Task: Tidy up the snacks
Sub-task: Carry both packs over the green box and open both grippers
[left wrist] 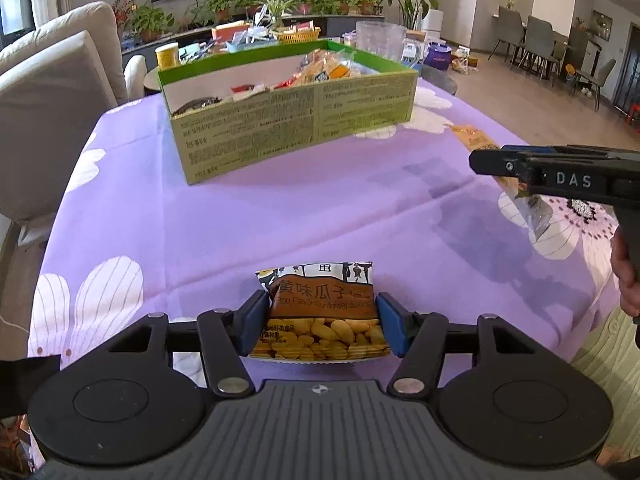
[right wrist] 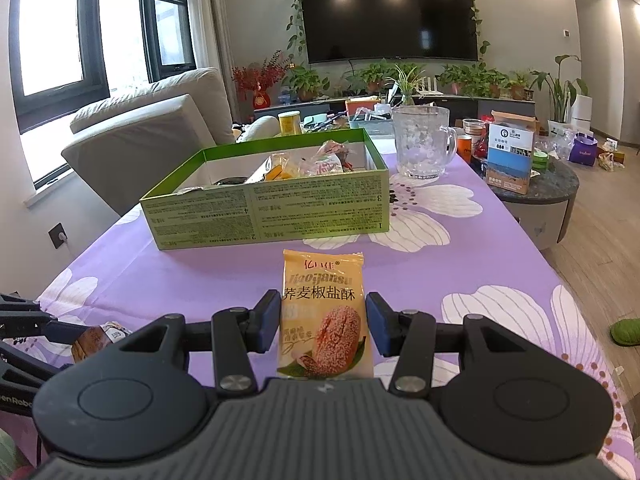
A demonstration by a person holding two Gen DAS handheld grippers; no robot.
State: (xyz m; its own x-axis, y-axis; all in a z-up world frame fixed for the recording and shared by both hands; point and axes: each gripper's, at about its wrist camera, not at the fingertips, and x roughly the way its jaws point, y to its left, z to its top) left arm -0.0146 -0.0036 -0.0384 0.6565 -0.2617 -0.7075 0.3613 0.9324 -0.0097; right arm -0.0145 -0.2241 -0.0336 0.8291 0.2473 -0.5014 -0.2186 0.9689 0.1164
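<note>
Nearest the left wrist camera, the left tongs (left wrist: 322,326) pinch a brown sunflower-seed packet (left wrist: 322,316), the blue pads (left wrist: 256,320) pressing its two sides, the packet's far end raised above the purple flowered surface (left wrist: 280,208). These tongs point down and forward toward the green box (left wrist: 288,128), which stands further back on the surface and holds a heap of snack packets.

From the right side of that view the right tongs (left wrist: 484,162) reach in roughly level, a hand (left wrist: 624,276) showing behind them at the frame edge, with a yellow biscuit packet (left wrist: 476,140) partly hidden by the black fingers.

In the right wrist view the right tongs (right wrist: 322,322) grip that yellow biscuit packet (right wrist: 324,320) across its width, both pads against its edges, the packet lying lengthwise between them and pointing at the green box (right wrist: 264,212). A clear glass jug (right wrist: 424,144) stands just beyond the box's far right corner. The left tongs (right wrist: 24,320) show at the left edge, the brown packet (right wrist: 92,340) in them.
</note>
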